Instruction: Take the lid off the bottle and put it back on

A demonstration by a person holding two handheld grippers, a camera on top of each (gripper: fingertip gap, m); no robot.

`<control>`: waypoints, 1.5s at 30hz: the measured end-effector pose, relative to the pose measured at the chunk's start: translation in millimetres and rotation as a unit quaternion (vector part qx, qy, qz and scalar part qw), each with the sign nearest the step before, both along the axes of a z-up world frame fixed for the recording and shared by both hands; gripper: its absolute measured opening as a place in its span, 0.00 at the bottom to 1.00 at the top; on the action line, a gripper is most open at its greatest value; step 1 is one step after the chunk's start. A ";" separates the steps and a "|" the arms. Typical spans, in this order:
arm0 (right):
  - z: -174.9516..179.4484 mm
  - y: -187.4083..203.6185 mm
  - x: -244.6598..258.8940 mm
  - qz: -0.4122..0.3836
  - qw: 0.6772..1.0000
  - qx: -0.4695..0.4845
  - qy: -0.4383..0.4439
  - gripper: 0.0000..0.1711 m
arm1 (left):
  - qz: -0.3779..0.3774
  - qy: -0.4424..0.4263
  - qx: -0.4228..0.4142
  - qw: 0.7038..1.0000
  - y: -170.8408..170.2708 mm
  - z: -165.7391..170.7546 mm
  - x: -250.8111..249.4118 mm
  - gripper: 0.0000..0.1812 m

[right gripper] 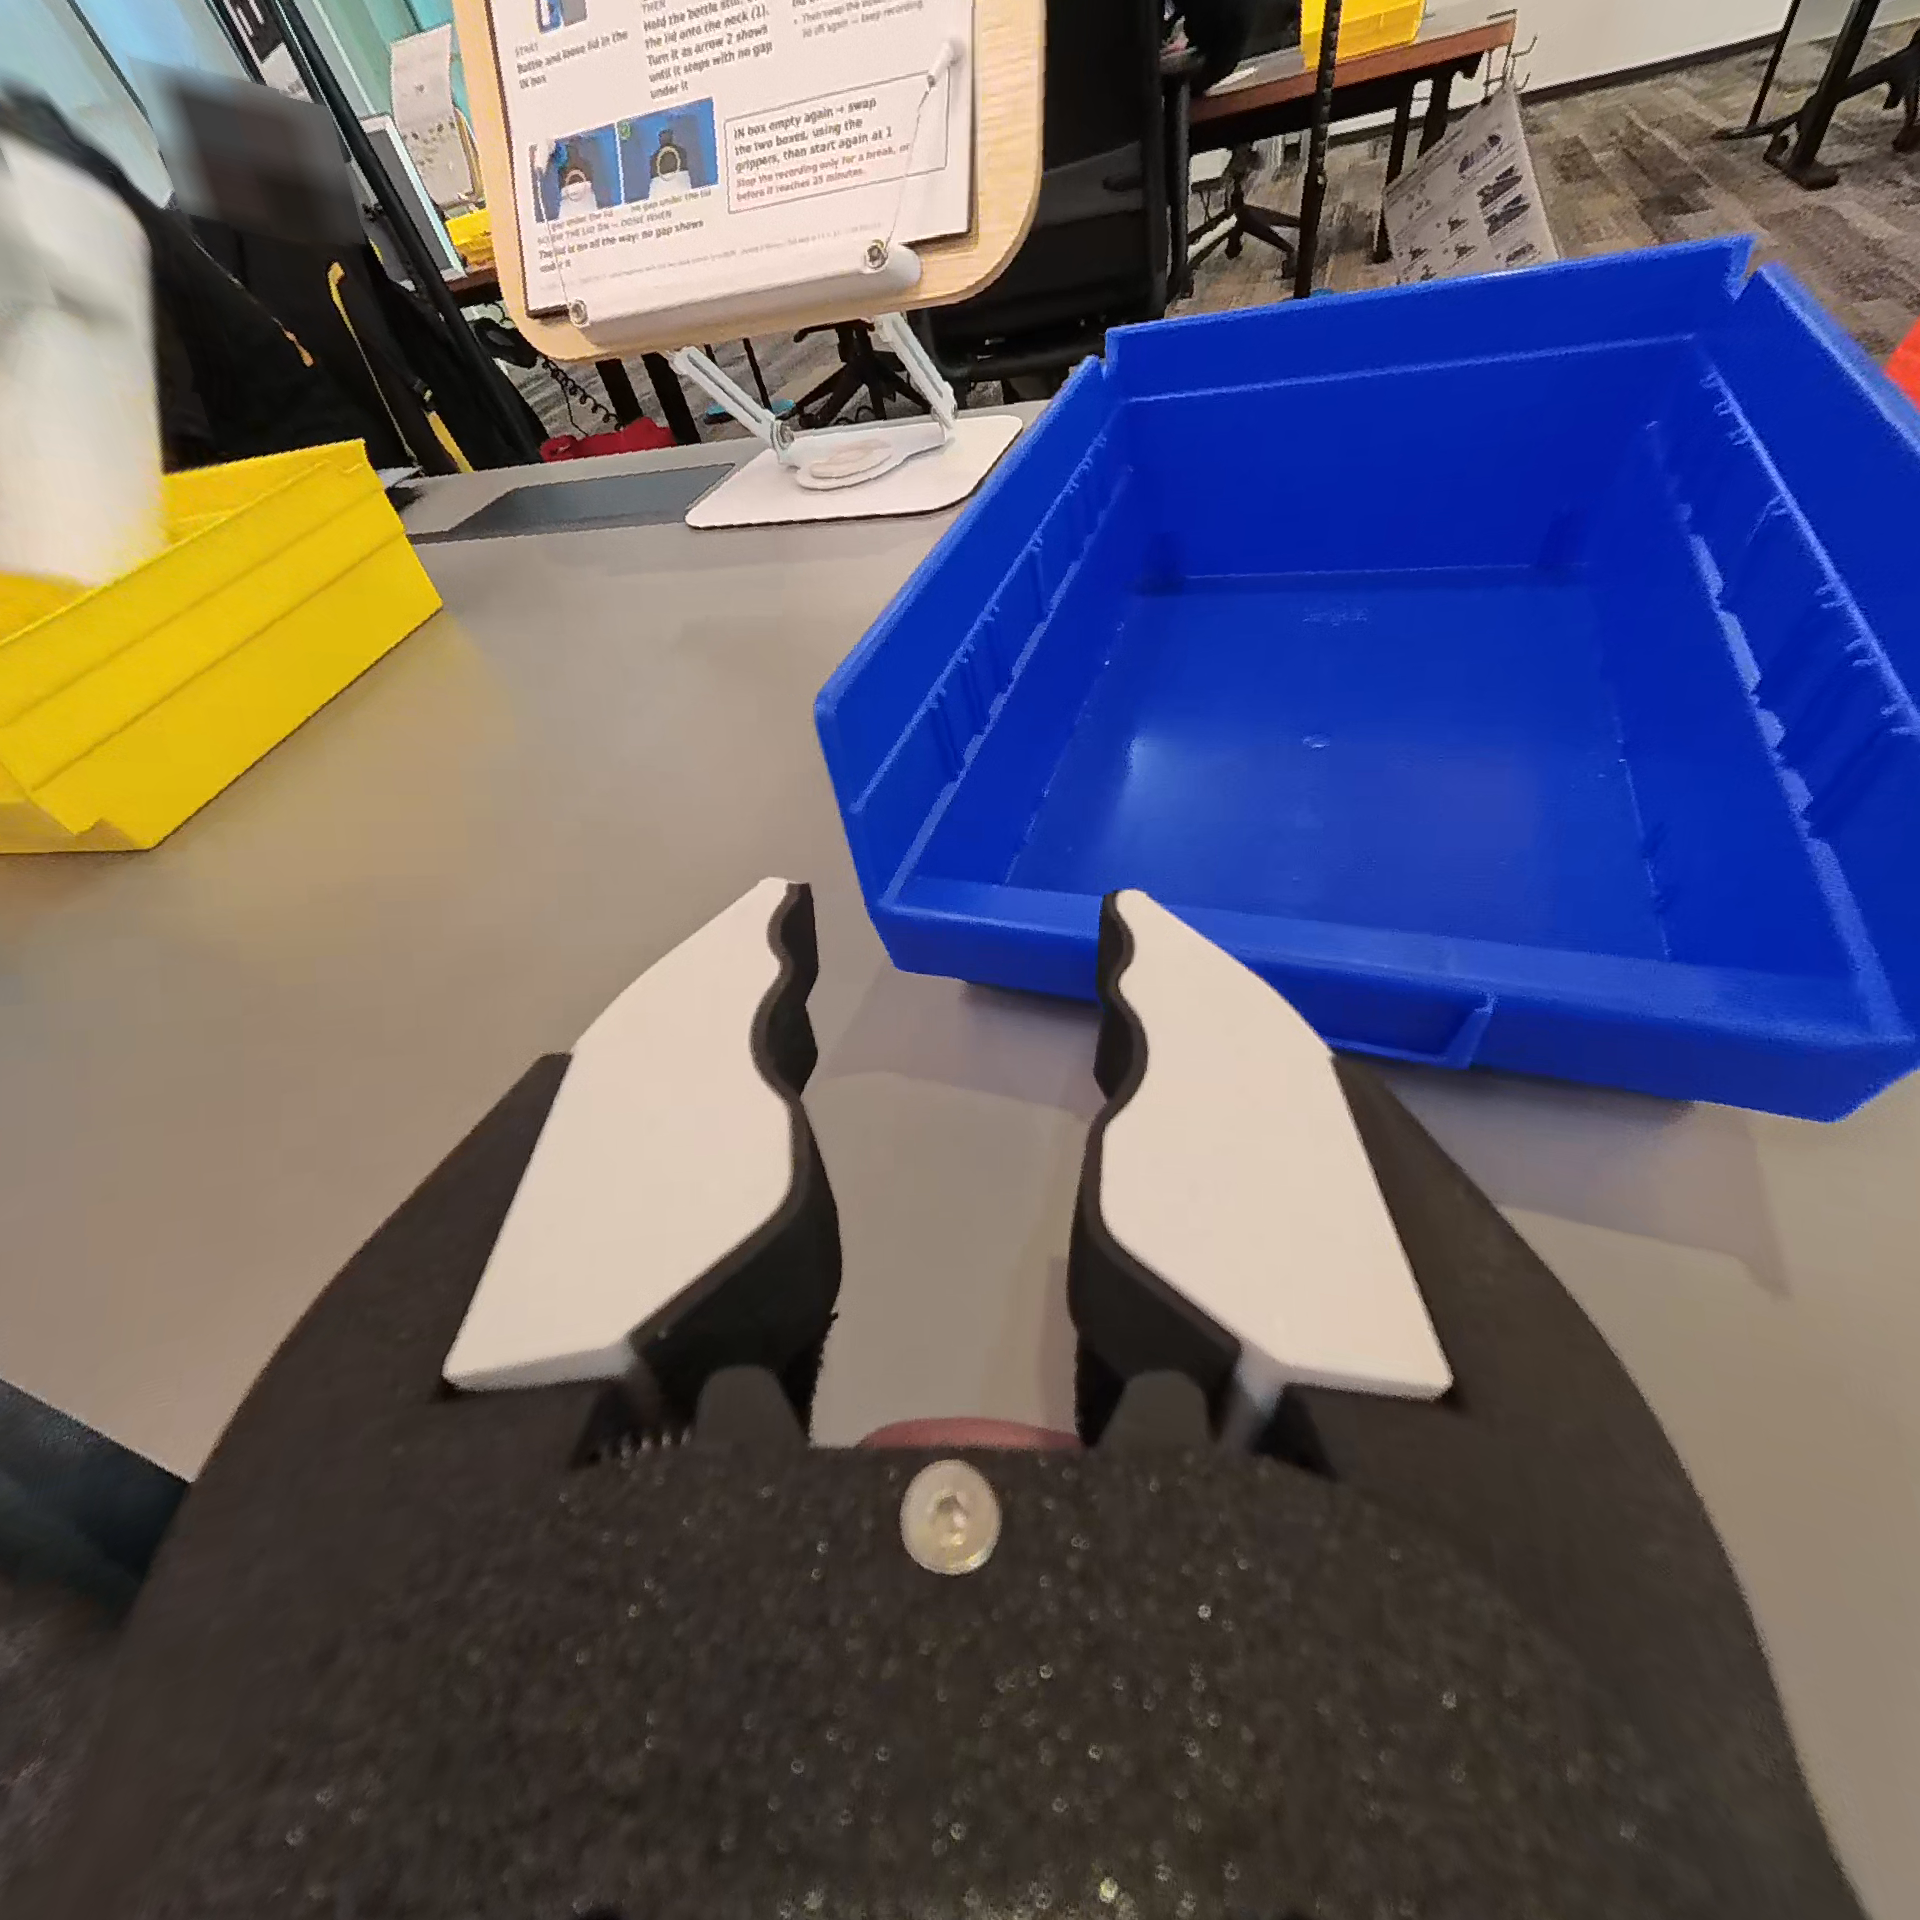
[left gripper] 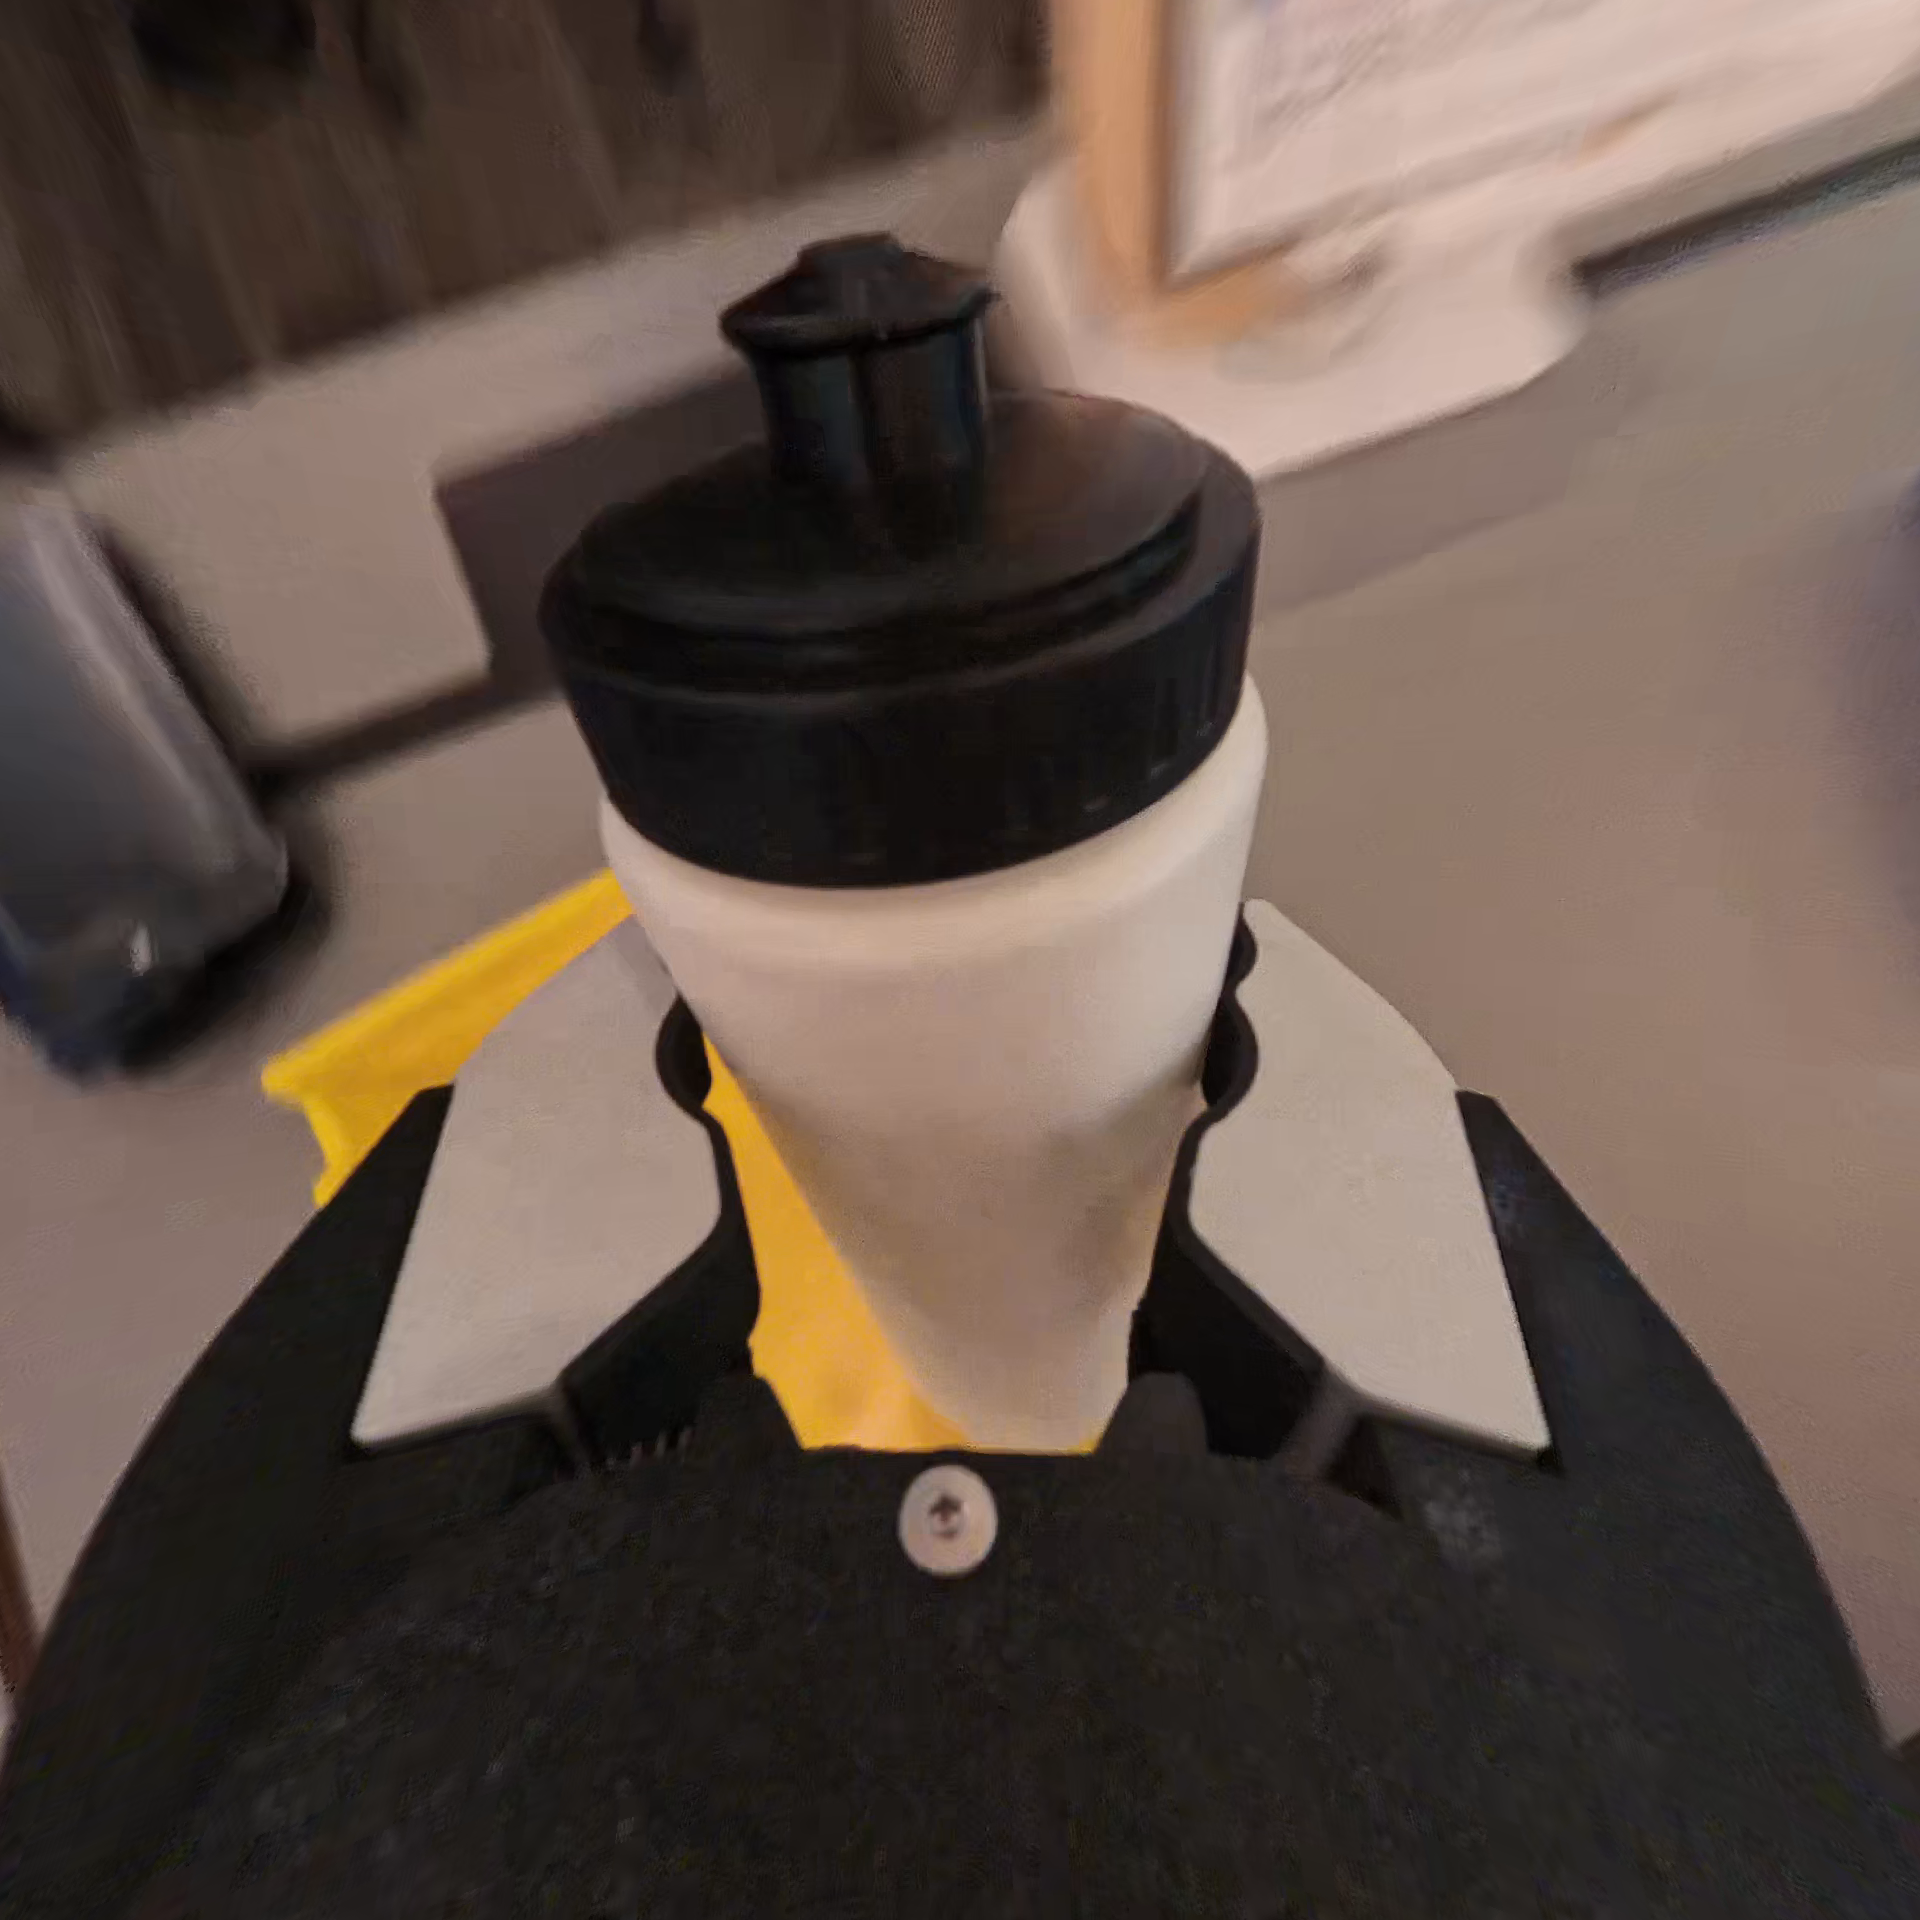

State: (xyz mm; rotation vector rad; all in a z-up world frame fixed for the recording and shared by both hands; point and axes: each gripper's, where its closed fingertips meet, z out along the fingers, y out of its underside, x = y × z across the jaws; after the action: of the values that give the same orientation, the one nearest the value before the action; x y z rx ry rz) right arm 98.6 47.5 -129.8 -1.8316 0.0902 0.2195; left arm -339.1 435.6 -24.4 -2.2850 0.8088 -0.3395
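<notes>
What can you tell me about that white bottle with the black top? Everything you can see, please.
The bottle is white, matte and plastic-looking, wider at the shoulder than lower down. A black lid with a ribbed rim and a raised spout sits on its neck. The left hand-held gripper is clamped on its body, one finger on each side, holding it above a yellow bin. In the right wrist view it is only a white blur at the left edge.
</notes>
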 end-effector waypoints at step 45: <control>119.3 266.5 -214.7 0.459 0.742 -0.335 -0.354 0.53 | -0.213 -0.319 0.261 0.886 -102.9 -48.0 231.8 0.49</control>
State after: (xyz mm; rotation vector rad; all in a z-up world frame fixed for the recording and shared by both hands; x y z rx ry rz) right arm -116.2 314.0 -10.5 -2.4126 -1.4808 0.1563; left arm -107.2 332.7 -72.4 -1.3472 0.8980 -0.8954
